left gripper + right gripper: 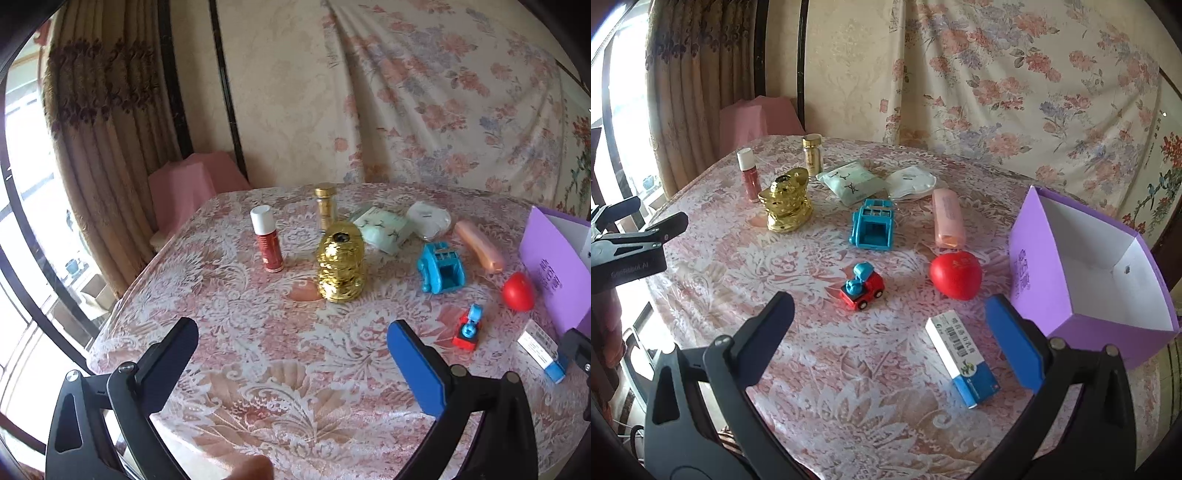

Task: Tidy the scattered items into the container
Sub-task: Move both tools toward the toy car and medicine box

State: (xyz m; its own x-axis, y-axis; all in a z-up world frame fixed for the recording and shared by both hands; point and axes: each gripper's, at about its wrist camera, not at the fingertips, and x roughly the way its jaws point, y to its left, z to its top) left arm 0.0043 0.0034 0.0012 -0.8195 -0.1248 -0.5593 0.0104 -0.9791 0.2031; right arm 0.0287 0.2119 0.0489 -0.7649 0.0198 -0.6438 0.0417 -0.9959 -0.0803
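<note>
An open purple box point(1045, 258) with a white inside stands at the table's right; its purple wall point(550, 266) shows in the left wrist view. Scattered on the tablecloth lie a gold ornament point(341, 266) point(786, 206), a red bottle point(266, 240) point(749, 173), a gold-capped jar point(325, 206) point(812, 153), a blue toy point(441, 267) point(873, 225), a small red car point(468, 326) point(863, 284), a red heart point(518, 291) point(956, 275), a pink tube point(480, 245) point(947, 218), and a white-blue carton point(962, 358) point(541, 347). My left gripper point(293, 332) and right gripper point(890, 306) both hover open, holding nothing.
A pale green packet point(849, 182) and a white mask point(911, 182) lie at the back. A floral lace cloth point(849, 387) covers the table. Curtains point(103, 147) and a window stand left, and a floral sheet point(1015, 74) hangs behind. A pink-covered seat point(192, 184) sits beyond the table.
</note>
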